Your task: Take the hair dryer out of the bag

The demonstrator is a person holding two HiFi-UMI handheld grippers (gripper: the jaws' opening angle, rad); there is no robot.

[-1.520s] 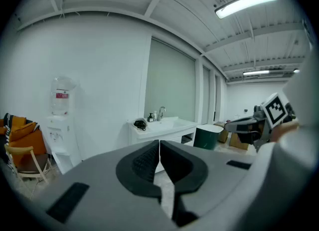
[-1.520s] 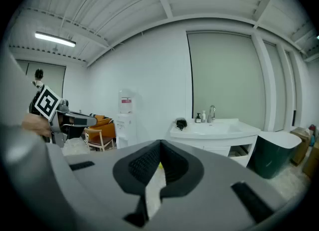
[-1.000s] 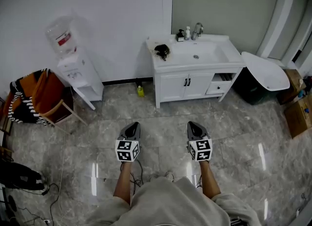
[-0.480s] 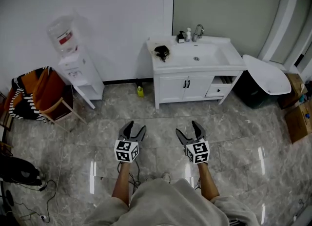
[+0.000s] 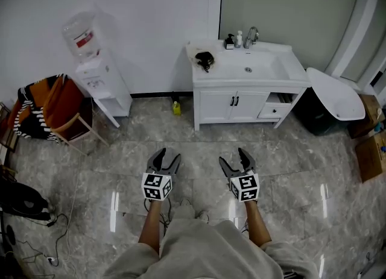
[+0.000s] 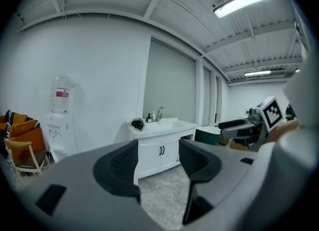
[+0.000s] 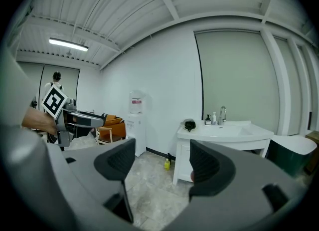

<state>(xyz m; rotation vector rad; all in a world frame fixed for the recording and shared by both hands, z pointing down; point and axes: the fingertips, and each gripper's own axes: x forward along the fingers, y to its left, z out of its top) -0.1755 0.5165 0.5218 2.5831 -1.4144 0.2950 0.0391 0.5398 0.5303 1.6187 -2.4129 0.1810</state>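
Observation:
The hair dryer (image 5: 205, 59) is a black shape inside a clear bag, lying on the left end of the white sink cabinet (image 5: 241, 100) by the far wall. It also shows small in the left gripper view, hair dryer (image 6: 137, 123), and in the right gripper view, hair dryer (image 7: 189, 124). My left gripper (image 5: 166, 157) (image 6: 158, 155) is open over the marble floor, far short of the cabinet. My right gripper (image 5: 234, 158) (image 7: 162, 160) hovers beside it, open with nothing between its fingers, and its jaws are closing slightly.
A water dispenser (image 5: 96, 82) stands left of the cabinet, with a chair draped in orange fabric (image 5: 57, 115) further left. A yellow bottle (image 5: 175, 108) sits on the floor by the cabinet. A white tub (image 5: 335, 94), dark bin and cardboard boxes (image 5: 371, 151) are at right.
Both grippers went from shut to open. The left gripper shifted a little over the floor, and the head view drifted slightly.

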